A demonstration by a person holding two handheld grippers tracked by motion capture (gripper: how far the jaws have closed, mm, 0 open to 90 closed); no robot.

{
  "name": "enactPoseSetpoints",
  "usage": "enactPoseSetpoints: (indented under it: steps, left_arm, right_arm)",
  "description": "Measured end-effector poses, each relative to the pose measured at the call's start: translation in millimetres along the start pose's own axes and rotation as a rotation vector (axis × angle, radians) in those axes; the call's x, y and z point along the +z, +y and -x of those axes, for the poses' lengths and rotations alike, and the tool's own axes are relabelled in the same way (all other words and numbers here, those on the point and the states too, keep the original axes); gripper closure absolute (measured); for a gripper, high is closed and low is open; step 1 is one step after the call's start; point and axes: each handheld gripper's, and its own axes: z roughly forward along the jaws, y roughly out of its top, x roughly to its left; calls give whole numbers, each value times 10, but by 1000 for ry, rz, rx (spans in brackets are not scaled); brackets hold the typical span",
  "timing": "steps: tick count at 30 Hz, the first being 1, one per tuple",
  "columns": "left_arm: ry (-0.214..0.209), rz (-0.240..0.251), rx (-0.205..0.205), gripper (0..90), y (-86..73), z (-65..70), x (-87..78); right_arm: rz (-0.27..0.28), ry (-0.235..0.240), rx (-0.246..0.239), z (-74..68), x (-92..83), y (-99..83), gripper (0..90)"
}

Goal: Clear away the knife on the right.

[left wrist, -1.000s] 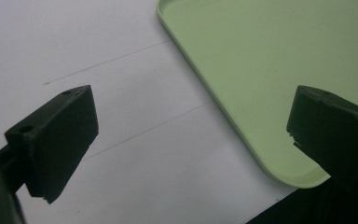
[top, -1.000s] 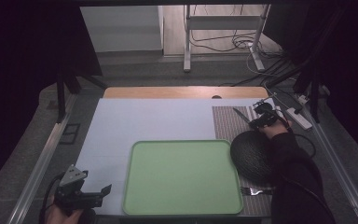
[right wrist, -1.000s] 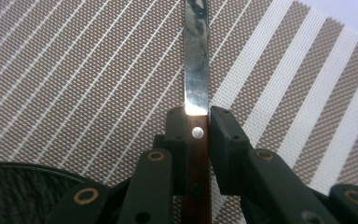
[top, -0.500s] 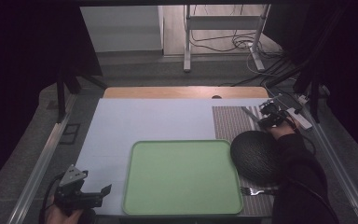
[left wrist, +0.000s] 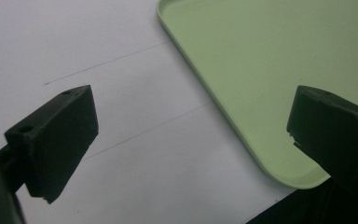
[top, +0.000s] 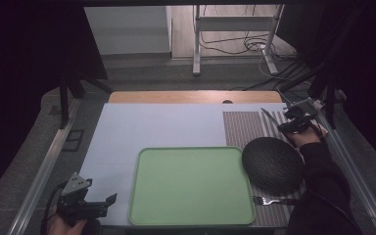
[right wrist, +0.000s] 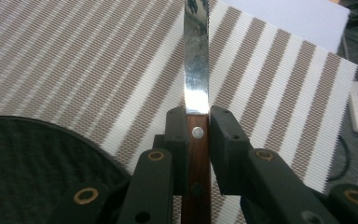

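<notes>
- The right gripper (right wrist: 198, 122) grips a knife (right wrist: 196, 70) by its wooden handle, the jaws pressed against both sides of the handle just behind the blade.
- In the right gripper view the steel blade points away from the jaws, over the striped placemat (right wrist: 74, 60).
- In the high view the right gripper (top: 288, 120) sits near the far right corner of the bench (top: 152, 125), with the knife (top: 269, 117) lifted over the far end of the striped placemat (top: 242, 127) and its blade aimed toward the bench's middle.
- A dark round woven mat (top: 272, 164) lies on the placemat, on the person's side of the knife, just beside the right edge of the green tray (top: 191, 186).
- A fork (top: 269, 200) lies on the placemat near the front edge of the bench, touching or just under the round mat's near rim; I cannot tell which.
- The green tray rests at the front middle of the bench.
- The left gripper (top: 95, 205) hovers at the front left corner of the bench, beside the tray's left edge.
- In the left gripper view the left gripper (left wrist: 191, 135) has its jaws wide apart with nothing between them, above the white bench surface and the tray's (left wrist: 242, 70) near corner.
</notes>
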Motion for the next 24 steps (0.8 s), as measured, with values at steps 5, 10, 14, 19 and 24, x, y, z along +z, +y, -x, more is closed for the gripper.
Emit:
enactPoseSetpoints:
  steps: [5, 10, 14, 19, 24]
  left_arm:
    - [1, 0, 1, 24, 0, 2, 0]
    - [2, -1, 2, 25, 1, 6, 1]
    - [2, -1, 4, 25, 0, 7, 1]
    - [2, 0, 4, 25, -1, 7, 0]
    - [4, 0, 5, 25, -1, 8, -1]
  right_arm:
    - [10, 35, 13, -75, -29, 11, 776]
    - [8, 59, 12, -193, -9, 15, 776]
    - [13, 87, 2, -305, -15, 27, 776]
    - [16, 109, -15, -442, -31, 36, 776]
    - [19, 136, -27, -560, -50, 20, 776]
